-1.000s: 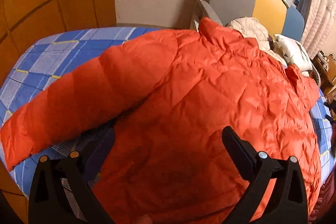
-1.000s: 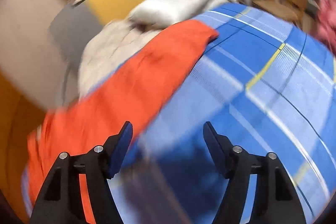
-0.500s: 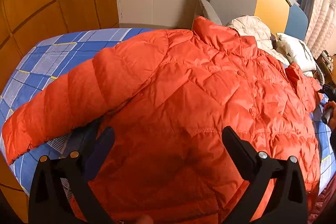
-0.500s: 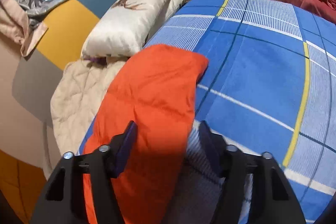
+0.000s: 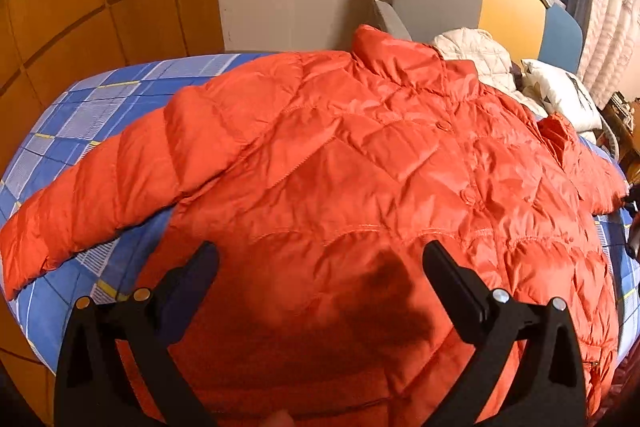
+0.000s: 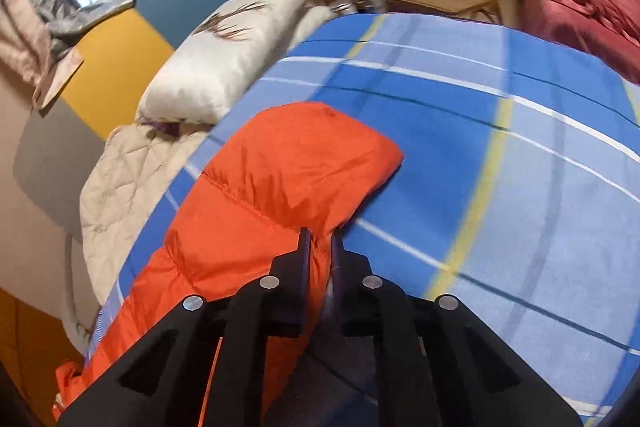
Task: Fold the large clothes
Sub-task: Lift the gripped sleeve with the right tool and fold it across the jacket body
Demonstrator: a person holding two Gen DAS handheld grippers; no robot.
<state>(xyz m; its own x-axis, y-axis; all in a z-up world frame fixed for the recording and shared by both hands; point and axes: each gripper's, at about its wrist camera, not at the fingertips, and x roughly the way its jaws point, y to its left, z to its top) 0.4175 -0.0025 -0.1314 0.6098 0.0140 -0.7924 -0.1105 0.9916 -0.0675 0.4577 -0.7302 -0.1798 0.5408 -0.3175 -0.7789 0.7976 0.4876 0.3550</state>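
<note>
Bed (image 5: 80,131) bears jacket (image 5: 360,187); left jaws released; right jaws pinch sleeve (image 6: 288,179).

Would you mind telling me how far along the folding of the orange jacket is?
Done: the orange jacket lies spread flat on the blue plaid bed, buttoned side up. In hand: the right gripper has just closed on a sleeve near its cuff, while the left gripper hangs open over the hem. Left: no fold shows yet.

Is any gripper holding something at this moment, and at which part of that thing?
The right gripper has just closed on the orange jacket, pinching the edge of its sleeve near the cuff. The left gripper is open above the jacket's lower body, holding nothing.
</note>
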